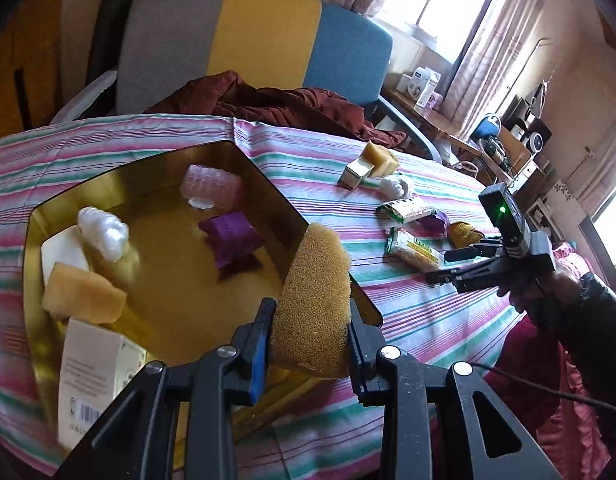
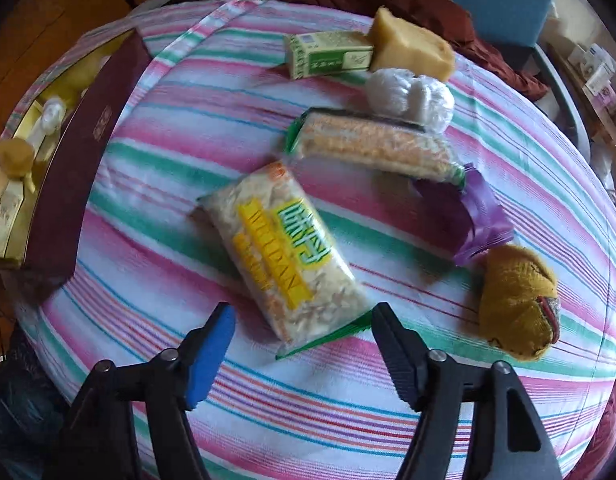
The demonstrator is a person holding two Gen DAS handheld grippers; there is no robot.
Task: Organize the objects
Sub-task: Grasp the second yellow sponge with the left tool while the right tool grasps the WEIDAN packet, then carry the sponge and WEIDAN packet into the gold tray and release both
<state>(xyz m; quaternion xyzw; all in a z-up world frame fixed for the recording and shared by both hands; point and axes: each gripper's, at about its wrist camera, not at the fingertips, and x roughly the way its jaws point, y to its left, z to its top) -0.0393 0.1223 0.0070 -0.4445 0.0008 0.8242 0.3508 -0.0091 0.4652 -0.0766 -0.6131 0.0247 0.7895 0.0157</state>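
Gripping a tan sponge (image 1: 314, 300), the left tongs (image 1: 310, 344) hang over the gold tray (image 1: 244, 160) rim.

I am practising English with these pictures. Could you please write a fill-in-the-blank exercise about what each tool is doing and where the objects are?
1. The left tool is shut on a yellow-brown ____.
2. The right tool is ____ and holds nothing.
3. The purple packet lies inside the gold ____.
4. Just ahead of the right tool lies a clear packet with a ____ label.

Missing words: sponge; open; tray; yellow
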